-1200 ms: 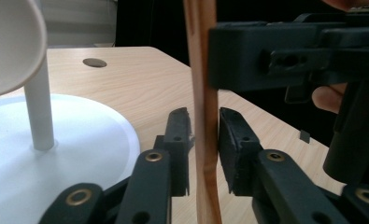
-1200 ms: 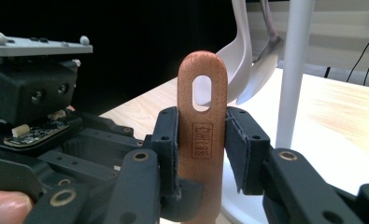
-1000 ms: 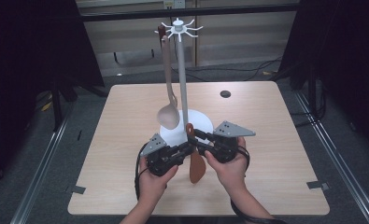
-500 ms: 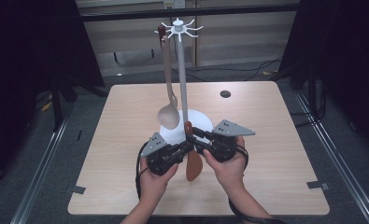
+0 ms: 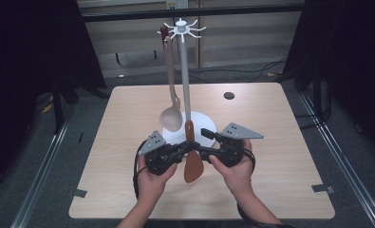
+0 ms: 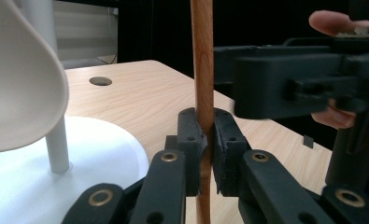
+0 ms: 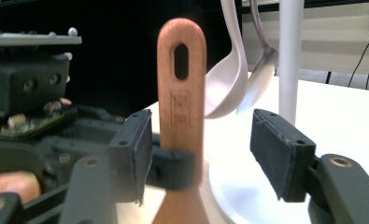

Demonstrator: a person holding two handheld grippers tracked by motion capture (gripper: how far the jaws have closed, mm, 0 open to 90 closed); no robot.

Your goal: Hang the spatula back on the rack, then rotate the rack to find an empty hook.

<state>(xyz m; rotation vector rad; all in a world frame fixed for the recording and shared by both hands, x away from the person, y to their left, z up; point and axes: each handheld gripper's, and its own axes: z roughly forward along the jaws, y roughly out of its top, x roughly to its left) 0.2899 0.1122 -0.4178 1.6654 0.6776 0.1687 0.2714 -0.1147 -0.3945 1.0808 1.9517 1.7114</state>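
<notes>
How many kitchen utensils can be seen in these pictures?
3. A beige ladle and a metal spoon hang from the white stand. The wooden spatula is upright, clamped in the left gripper. Others may hang hidden behind the pole.

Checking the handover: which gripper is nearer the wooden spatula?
Left. The left gripper is clamped on the spatula handle; the right gripper has just opened, pads off it.
</notes>
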